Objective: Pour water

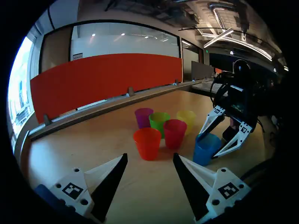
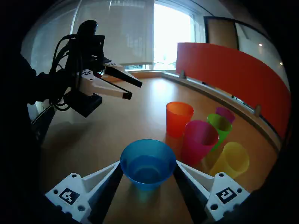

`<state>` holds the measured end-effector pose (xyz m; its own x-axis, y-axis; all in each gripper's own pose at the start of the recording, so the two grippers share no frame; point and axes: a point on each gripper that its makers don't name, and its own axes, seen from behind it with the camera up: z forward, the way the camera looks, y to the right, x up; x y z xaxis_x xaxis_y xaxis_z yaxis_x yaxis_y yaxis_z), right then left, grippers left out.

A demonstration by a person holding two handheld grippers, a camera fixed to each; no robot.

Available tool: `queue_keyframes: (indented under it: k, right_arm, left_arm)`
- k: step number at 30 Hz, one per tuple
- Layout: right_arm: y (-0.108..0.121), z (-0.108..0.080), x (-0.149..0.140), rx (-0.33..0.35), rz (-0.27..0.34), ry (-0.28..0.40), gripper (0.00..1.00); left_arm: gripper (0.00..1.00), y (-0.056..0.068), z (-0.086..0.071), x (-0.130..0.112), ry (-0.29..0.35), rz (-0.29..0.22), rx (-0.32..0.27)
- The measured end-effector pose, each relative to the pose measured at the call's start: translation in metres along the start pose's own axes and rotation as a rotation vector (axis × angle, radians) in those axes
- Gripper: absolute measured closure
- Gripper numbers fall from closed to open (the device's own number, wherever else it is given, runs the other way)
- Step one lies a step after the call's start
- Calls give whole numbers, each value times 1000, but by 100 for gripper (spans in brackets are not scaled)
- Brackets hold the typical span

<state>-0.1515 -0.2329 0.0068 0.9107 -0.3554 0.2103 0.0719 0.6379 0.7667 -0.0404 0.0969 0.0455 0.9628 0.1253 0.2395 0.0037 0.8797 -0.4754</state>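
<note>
A blue cup (image 2: 148, 164) with water in it sits between the fingers of my right gripper (image 2: 148, 163), which press on both its sides. In the left gripper view the same blue cup (image 1: 206, 148) shows at the right, low over the wooden table (image 1: 93, 142), held by the right gripper (image 1: 206, 146). My left gripper (image 1: 149, 155) is open with nothing between its fingers and points at an orange cup (image 1: 147, 143) just beyond the tips. From the right gripper view, the left gripper (image 2: 134, 90) hovers at the upper left, held by a hand.
Behind the orange cup (image 2: 178, 117) stand a pink-red cup (image 1: 174, 133), a green cup (image 1: 159, 121), a purple cup (image 1: 143, 117) and a yellow cup (image 1: 187, 118), close together. An orange divider panel (image 1: 108, 80) runs along the table's far edge. Windows lie beyond.
</note>
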Motion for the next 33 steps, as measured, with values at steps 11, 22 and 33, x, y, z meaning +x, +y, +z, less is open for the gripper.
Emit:
queue_keyframes:
  k: [11,22,33]
  right_arm:
    - [-2,-1,5,-10,22,27,10]
    - [8,-22,30,-66,41,126,10]
    - [21,-44,61,-141,40,248,10]
  left_arm:
    - [10,3,-1,5,9,3,-5]
    - [10,13,3,19,22,16,-24]
    - [10,21,18,47,45,53,-41]
